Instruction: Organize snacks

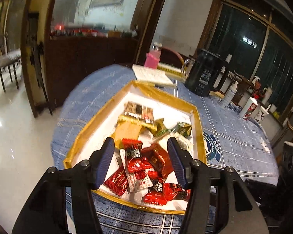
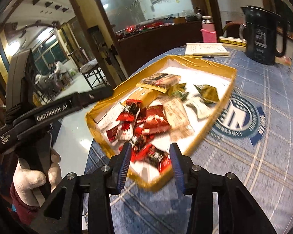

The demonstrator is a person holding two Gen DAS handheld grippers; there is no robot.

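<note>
Currently, at the far left of the right wrist view, a gloved hand (image 2: 36, 177) is seen gripping the handle of the left claw (image 2: 99, 93), whose black body reaches toward the tray; its tips are hidden there. In its own view the left claw (image 1: 141, 162) is held over the near part of the gold-rimmed tray (image 1: 99, 115), with the jaws partly open and nothing pressed between the blue pads (image 1: 105, 161). The red snack packets (image 1: 146, 167) are piled in the near part of the tray, below this claw. Further back in the tray a dark packet with a gold edge (image 1: 138, 113) is lying, and to its right some green and gold packets (image 1: 183, 128) are placed. The tray rests on the worktop (image 1: 234, 136), which is covered by a blue checked cloth. Behind the tray a notebook (image 1: 152, 76) and a pink bottle (image 1: 152, 58) are seen, and to the right a black jug (image 1: 205, 74) is standing. The right claw (image 2: 150, 165) is held over the near edge of the tray, its jaws also partly open and holding nothing.
</note>
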